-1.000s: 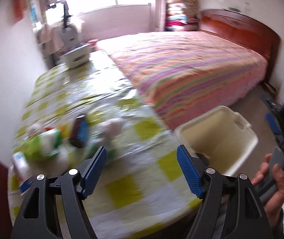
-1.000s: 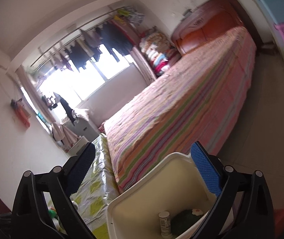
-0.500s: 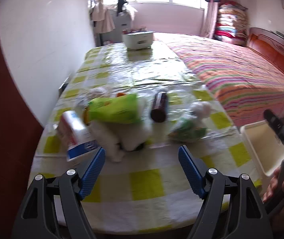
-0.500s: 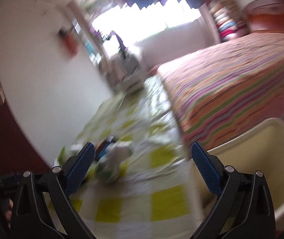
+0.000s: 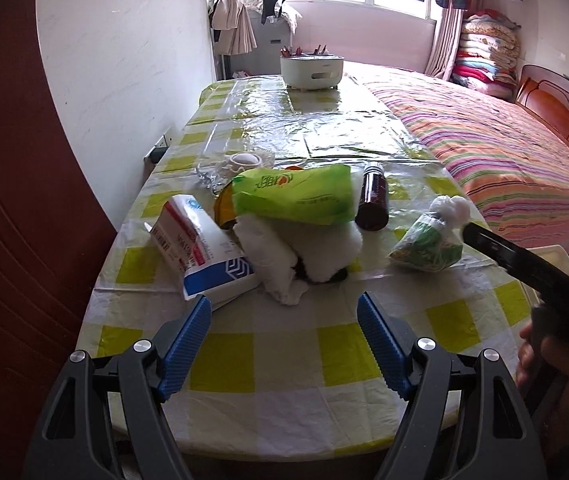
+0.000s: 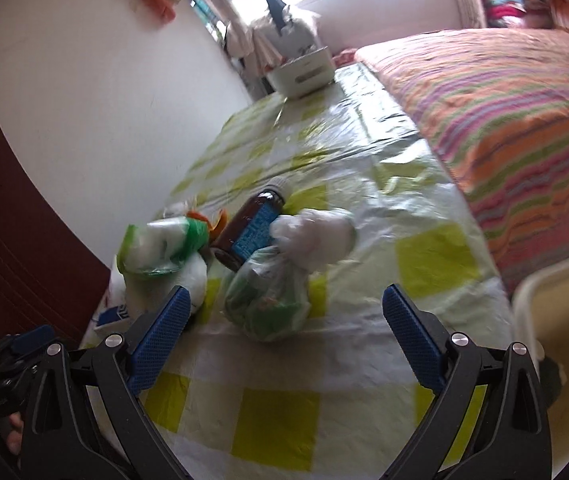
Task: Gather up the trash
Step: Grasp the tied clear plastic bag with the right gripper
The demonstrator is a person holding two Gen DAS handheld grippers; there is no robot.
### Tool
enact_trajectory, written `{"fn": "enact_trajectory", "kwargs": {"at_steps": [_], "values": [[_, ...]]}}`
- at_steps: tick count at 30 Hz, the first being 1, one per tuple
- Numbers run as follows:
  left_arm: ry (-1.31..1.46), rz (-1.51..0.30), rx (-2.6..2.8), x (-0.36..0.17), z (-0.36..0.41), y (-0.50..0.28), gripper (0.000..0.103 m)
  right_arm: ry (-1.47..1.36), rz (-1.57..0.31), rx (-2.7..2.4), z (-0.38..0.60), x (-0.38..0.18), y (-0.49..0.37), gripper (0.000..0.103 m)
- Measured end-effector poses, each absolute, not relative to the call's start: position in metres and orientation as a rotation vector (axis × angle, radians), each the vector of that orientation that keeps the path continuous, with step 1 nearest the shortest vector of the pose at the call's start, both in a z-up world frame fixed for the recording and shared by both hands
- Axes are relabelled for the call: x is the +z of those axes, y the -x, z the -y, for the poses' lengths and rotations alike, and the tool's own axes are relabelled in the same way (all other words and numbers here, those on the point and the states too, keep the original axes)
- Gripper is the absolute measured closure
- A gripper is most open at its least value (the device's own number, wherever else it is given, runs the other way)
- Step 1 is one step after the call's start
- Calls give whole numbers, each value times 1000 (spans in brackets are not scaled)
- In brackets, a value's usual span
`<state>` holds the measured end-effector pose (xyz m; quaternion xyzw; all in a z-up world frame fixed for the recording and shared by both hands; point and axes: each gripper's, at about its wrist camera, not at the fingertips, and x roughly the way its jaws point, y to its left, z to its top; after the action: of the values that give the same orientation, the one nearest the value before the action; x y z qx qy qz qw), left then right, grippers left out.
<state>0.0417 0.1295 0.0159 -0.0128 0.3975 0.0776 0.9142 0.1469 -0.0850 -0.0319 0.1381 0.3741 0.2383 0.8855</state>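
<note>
Lying heaped on the checked tabletop, the trash is seen ahead of both grippers. The left gripper and right gripper are held wide apart, nothing between their jaws. The knotted bag is nearest the right gripper.

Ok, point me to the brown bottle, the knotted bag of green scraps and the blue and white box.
brown bottle point(image 5: 373, 201), left wrist view, middle of its body.
knotted bag of green scraps point(image 6: 268, 300), right wrist view, bulging lower part.
blue and white box point(image 5: 200, 246), left wrist view, its top face.
</note>
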Motion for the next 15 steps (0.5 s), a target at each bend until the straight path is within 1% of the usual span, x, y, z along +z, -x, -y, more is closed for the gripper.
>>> {"fn": "enact_trajectory", "kwargs": {"at_steps": [3, 4, 7, 9, 11, 13, 15], "values": [[30, -815, 169, 16, -135, -38, 30, -263, -815, 507, 70, -34, -159, 14], [32, -813, 173, 16, -137, -37, 30, -251, -835, 503, 66, -37, -164, 14], [35, -816, 186, 15, -141, -37, 30, -244, -903, 496, 59, -51, -174, 23], [38, -816, 190, 15, -143, -37, 30, -255, -927, 524, 58, -58, -175, 48], [33, -825, 189, 13, -143, -38, 30, -264, -921, 532, 59, -58, -174, 50], [34, -832, 188, 12, -142, -41, 30, -254, -910, 547, 59, -57, -172, 57], [33, -841, 175, 12, -139, -46, 30, -256, -892, 558, 60, -55, -167, 59]]}}
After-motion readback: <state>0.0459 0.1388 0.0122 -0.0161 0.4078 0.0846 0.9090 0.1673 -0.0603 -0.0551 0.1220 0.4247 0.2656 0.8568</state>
